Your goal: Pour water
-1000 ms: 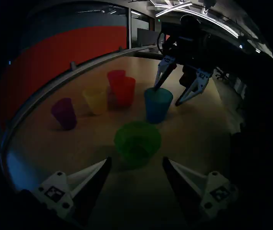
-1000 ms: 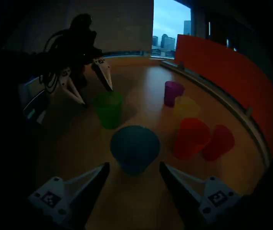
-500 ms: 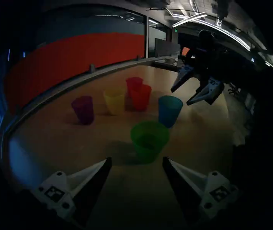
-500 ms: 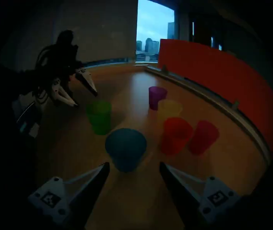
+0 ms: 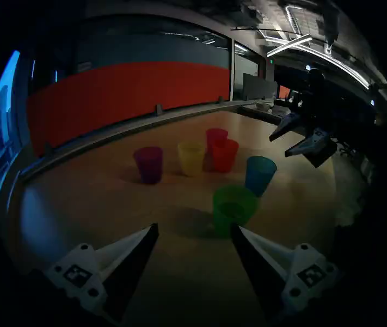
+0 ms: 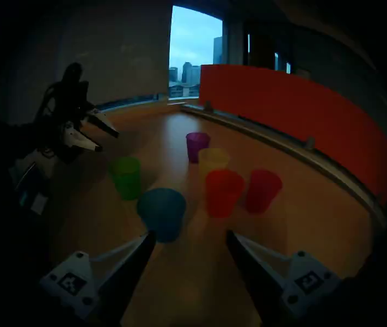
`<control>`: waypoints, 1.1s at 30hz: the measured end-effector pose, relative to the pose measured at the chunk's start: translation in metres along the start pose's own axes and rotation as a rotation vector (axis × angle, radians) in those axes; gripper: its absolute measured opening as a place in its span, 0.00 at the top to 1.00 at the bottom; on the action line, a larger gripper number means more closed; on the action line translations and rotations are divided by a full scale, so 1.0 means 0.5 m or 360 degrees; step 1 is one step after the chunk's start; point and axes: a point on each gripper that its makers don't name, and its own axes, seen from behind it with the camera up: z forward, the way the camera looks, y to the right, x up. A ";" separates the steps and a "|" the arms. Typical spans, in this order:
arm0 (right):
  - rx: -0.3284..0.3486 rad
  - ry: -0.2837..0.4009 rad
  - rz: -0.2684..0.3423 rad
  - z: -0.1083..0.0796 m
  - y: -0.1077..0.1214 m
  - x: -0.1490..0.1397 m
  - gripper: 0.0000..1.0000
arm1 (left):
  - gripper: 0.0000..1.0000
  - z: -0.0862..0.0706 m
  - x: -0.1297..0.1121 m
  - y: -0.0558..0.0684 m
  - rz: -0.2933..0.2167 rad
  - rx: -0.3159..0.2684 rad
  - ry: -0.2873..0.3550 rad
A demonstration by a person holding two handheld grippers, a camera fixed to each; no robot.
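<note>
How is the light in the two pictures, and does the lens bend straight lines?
Left gripper view: dim overall, the ceiling lights stand out bright, and the red wall bows with the lens. Right gripper view: also dim, the window is the bright spot, yet the green cup shows its colour.

Translucent plastic cups (image 5: 234,207) stand on a smooth, faintly glossy wooden table (image 6: 324,218).

Pink cup (image 5: 215,133) half hidden behind red cup (image 5: 225,156), left tongs' (image 6: 110,142) rear lost in dark, cup contents too dim to tell.
</note>
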 end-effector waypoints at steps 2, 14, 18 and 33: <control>-0.0032 0.0013 0.0009 -0.008 0.009 0.001 0.00 | 0.02 -0.007 0.004 -0.013 -0.0015 0.0038 0.0025; -0.0228 0.0148 0.0054 -0.060 0.058 0.032 0.00 | 0.02 -0.053 0.037 -0.096 -0.0080 0.0307 0.0176; -0.0301 0.0189 0.0065 -0.074 0.076 0.038 0.00 | 0.02 -0.058 0.033 -0.113 -0.0102 0.0384 0.0203; -0.0617 0.0380 0.0125 -0.137 0.160 0.106 0.00 | 0.02 -0.100 0.097 -0.148 -0.0176 0.0563 0.0446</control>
